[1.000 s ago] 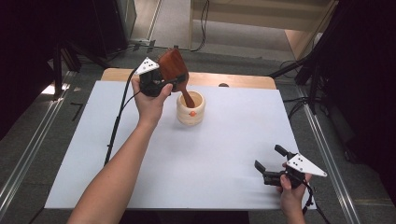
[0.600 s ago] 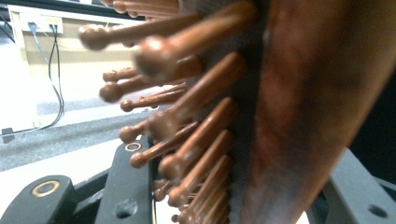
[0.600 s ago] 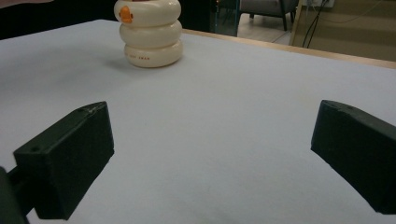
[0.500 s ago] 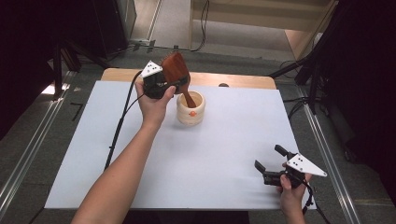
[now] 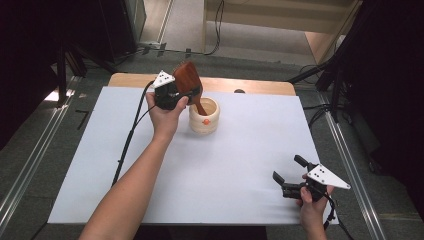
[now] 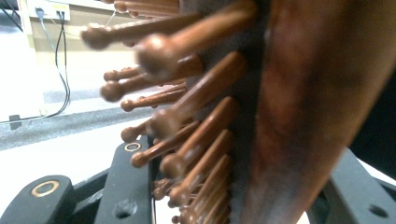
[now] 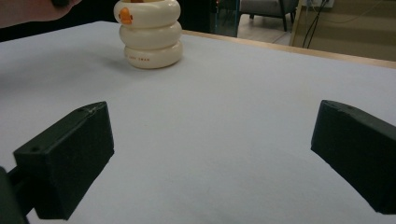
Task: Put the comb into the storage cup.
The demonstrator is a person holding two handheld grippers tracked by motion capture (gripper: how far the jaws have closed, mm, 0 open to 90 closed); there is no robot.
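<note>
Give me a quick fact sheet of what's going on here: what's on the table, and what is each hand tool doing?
surface: white table
holder: cream ringed cup, upright
brush: wooden hairbrush, handle down in cup
left gripper: shut on hairbrush head
right gripper: open, holding nothing, near table's front right

You're in a lab-style recording room: white-covered surface (image 5: 150, 150), floor rails (image 5: 30, 165), loose cables (image 5: 217, 30), dark stands (image 5: 335, 85) around.
</note>
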